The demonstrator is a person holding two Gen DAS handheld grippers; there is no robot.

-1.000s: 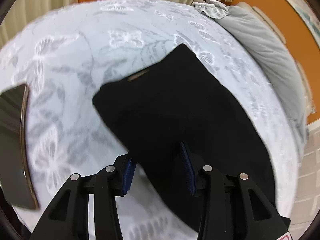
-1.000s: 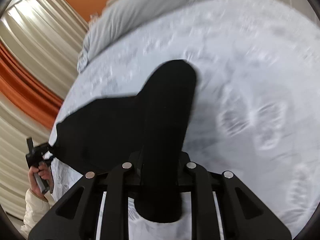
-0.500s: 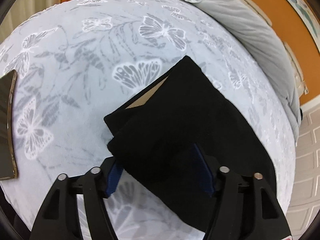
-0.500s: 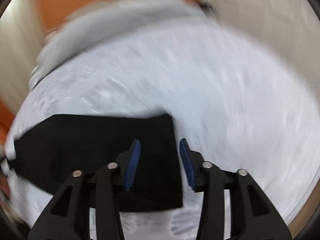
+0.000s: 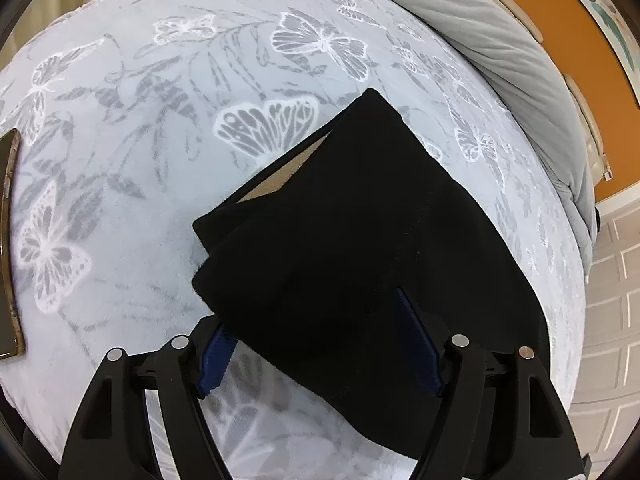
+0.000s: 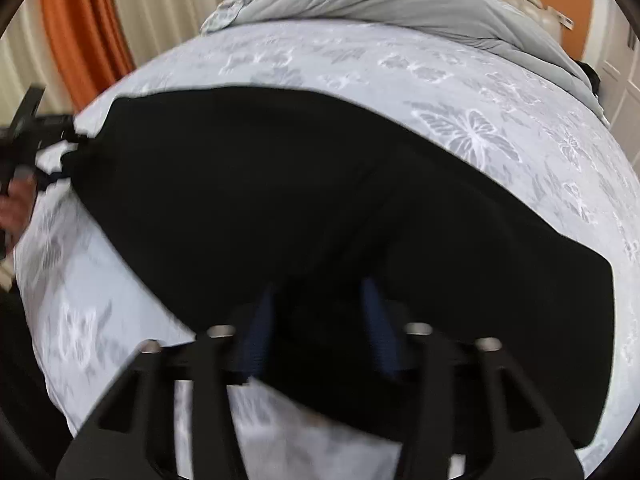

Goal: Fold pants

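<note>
On butterfly-print bedspread: black pants, folded, near edge cut off below. Left gripper: jaws just widened, straddling cloth corner, one pad half hidden. Right gripper: blurred, jaws just narrowing, grip on fabric unclear.

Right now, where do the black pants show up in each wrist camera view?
Left wrist: black pants fill centre to lower right, folded end pointing up.
Right wrist: pants stretch across the middle, left edge to right.
Shared landmark: grey pillow at upper right in the left view, along the top in the right view.
</note>
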